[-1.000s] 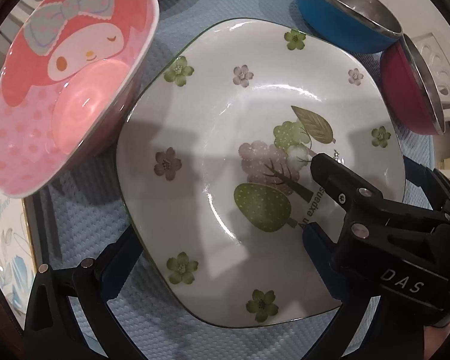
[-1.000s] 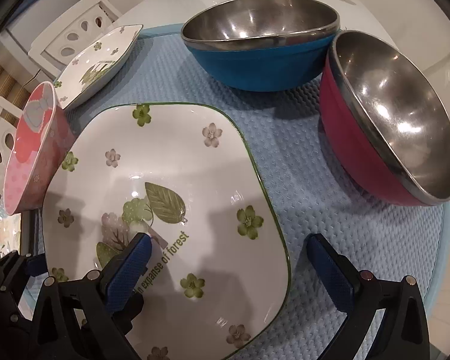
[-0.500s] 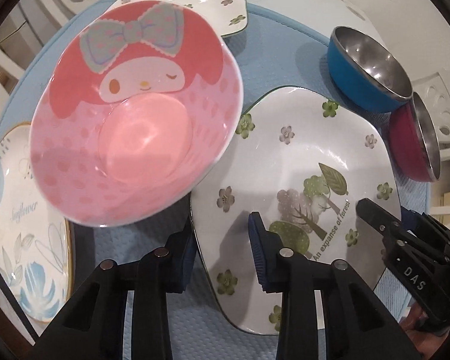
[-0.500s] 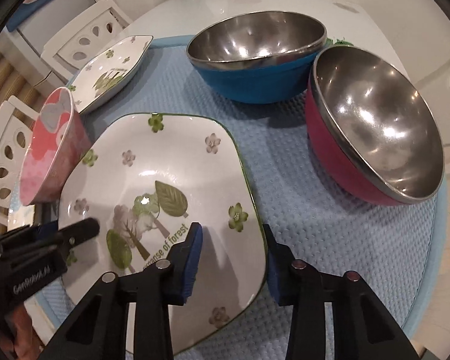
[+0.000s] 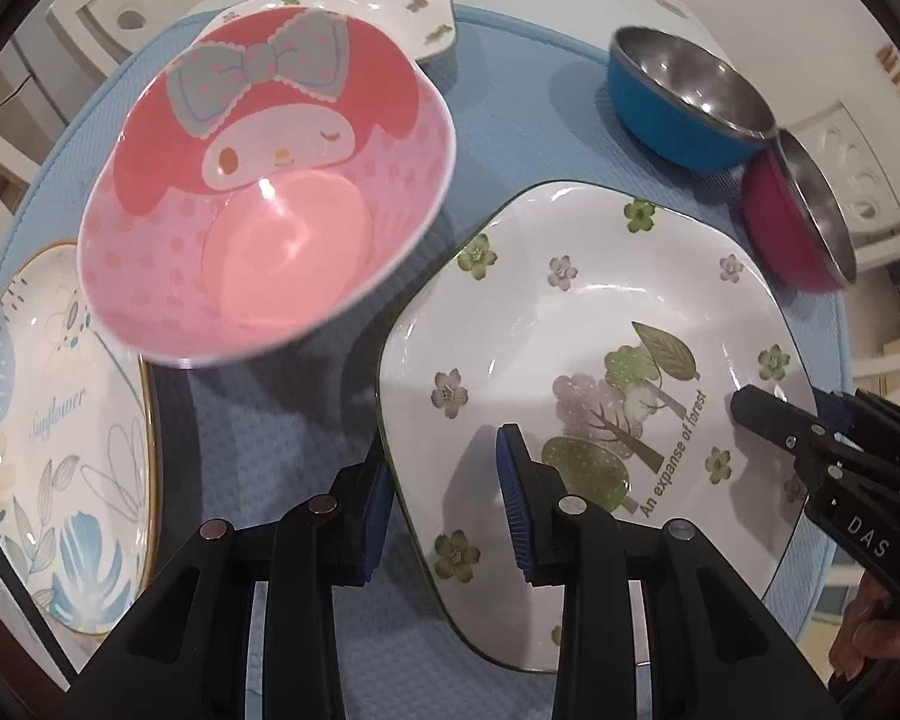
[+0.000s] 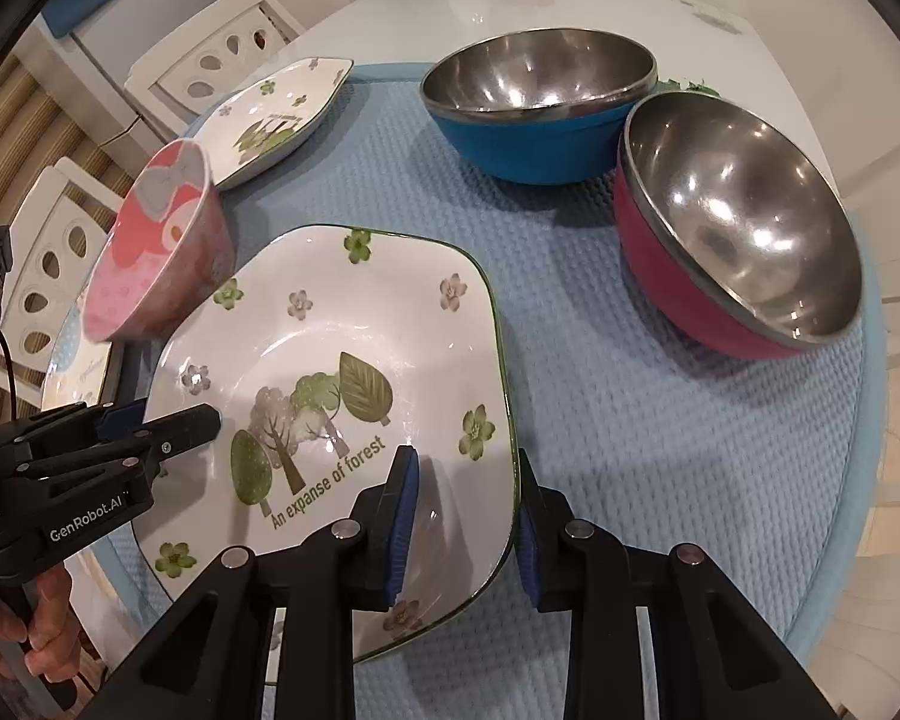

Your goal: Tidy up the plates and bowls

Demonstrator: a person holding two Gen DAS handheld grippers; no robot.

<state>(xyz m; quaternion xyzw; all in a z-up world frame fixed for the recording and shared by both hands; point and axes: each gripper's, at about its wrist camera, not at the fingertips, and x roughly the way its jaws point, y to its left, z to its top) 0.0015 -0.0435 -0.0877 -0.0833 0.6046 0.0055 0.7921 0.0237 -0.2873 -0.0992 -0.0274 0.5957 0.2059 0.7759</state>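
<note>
A white square plate with a forest print [image 5: 570,312] [image 6: 330,348] is held off the blue mat by both grippers. My left gripper [image 5: 444,498] is shut on its left rim, one finger under and one above; it also shows in the right wrist view [image 6: 168,420]. My right gripper [image 6: 462,516] is shut on its right rim and shows in the left wrist view [image 5: 768,408]. A pink cartoon bowl [image 5: 264,210] [image 6: 156,264] stands left of the plate.
A blue steel bowl [image 6: 534,102] and a red steel bowl [image 6: 732,228] sit at the back right on the blue mat [image 6: 660,450]. A smaller forest plate [image 6: 270,120] lies at the back left. A "Sunflower" plate [image 5: 48,450] lies far left. White chairs surround the table.
Both grippers went from wide open around the plate to shut on its opposite rims. The views have pulled back and up, with the plate rising from the mat.
</note>
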